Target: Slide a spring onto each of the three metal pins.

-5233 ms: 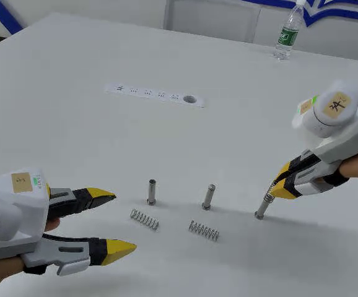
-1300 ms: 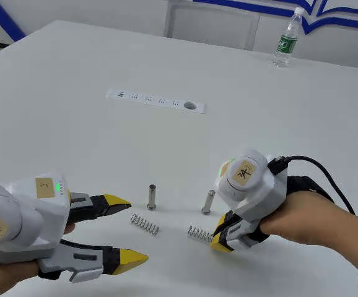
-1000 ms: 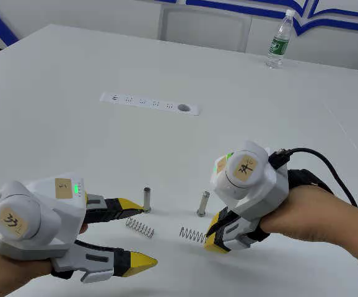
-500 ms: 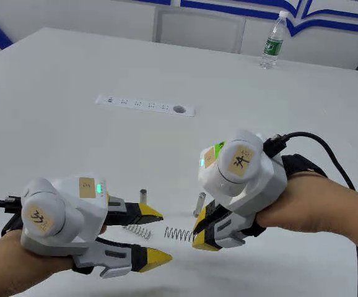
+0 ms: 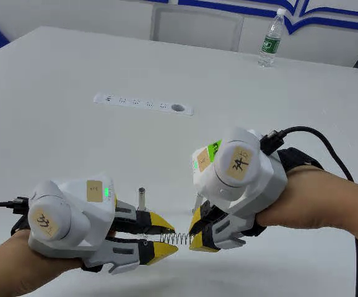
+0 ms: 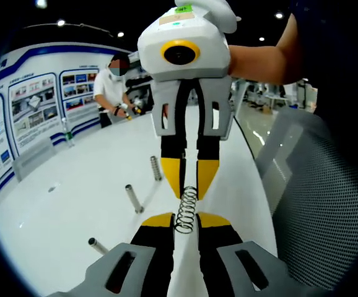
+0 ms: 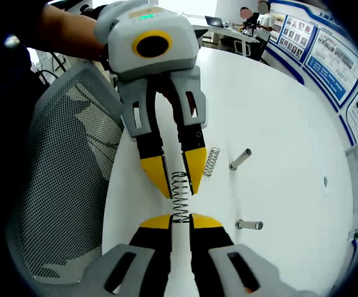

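The right gripper [image 7: 180,221] is closed almost fully on one end of a spring [image 7: 179,195]. The left gripper [image 6: 185,221] is narrowed to the coil's width on the other end. The spring is thus held clear of the table [image 5: 74,136], spanning the short gap between the two sets of tips. In the left gripper view the near coils are seen pinched between that gripper's yellow tips, and the far coils are caught between the right gripper's tips straight ahead. The right gripper view shows the same from the other end.

The spring is judged to be very light, thin-wired and lively. It can be expected to bow under a sideways push, to flick out of a loose pinch, and to be kinked if squeezed hard. Hold is best taken lightly at the last few coils of one end, so that the bore at the other end is left open for a pin. With both ends gripped, neither is free to be threaded, so one gripper would have to let go first.

In the right gripper view, a second spring [image 7: 211,161] lies on the table just beyond the left gripper's tips, with one pin [image 7: 241,159] close beside it. In the left gripper view three pins [image 6: 132,199] are seen to the left of the jaws. The farthest looks ribbed, as though a spring is already on it, but this cannot be told for certain.
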Available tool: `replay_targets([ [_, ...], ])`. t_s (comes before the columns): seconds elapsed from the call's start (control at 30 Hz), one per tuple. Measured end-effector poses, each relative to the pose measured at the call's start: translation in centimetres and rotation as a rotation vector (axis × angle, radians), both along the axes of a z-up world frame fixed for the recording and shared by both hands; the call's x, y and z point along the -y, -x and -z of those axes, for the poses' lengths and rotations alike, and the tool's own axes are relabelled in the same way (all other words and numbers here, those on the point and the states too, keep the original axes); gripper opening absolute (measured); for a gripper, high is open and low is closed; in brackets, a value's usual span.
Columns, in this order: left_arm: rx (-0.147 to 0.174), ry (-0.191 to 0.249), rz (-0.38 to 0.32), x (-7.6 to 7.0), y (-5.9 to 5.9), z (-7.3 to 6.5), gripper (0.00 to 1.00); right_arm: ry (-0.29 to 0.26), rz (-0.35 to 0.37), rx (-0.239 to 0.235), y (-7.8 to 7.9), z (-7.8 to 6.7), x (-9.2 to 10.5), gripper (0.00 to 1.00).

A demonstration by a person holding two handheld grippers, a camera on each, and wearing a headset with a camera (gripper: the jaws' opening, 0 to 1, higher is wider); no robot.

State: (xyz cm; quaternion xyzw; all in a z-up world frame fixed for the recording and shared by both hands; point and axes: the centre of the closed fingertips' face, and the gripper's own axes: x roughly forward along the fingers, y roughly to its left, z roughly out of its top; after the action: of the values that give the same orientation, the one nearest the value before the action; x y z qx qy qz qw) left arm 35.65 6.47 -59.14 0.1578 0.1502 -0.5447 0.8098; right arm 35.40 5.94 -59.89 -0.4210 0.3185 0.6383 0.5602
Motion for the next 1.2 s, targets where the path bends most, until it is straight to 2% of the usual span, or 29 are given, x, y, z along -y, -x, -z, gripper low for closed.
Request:
replay_targets([
  [0.1,0.012,-0.007,0.013,0.1,0.1,0.0,0.12,-0.003,-0.01,0.0,0.0,-0.1,0.1,0.11],
  [0.27,0.01,0.002,0.017,0.2,0.1,-0.2,0.11,-0.007,-0.007,0.006,-0.2,-0.3,0.2,0.12],
  [0.47,0.002,0.006,0.022,0.1,0.3,-0.3,0.1,-0.015,0.01,-0.014,-0.2,-0.3,0.2,0.12],
  [0.73,0.021,0.039,0.028,0.6,0.2,-1.7,0.1,-0.021,0.016,-0.026,-0.1,0.2,0.2,0.14],
  [0.83,0.023,0.041,0.028,0.6,0.2,-1.7,0.1,-0.019,0.009,-0.019,-0.1,0.3,0.2,0.14],
  [0.97,0.019,0.039,0.024,0.5,0.1,-1.6,0.1,-0.029,0.011,-0.015,-0.1,-0.3,0.2,0.13],
  [1.2,0.014,0.03,0.021,0.4,0.1,-1.3,0.1,-0.084,0.018,-0.015,0.1,-2.2,-0.8,0.12],
])
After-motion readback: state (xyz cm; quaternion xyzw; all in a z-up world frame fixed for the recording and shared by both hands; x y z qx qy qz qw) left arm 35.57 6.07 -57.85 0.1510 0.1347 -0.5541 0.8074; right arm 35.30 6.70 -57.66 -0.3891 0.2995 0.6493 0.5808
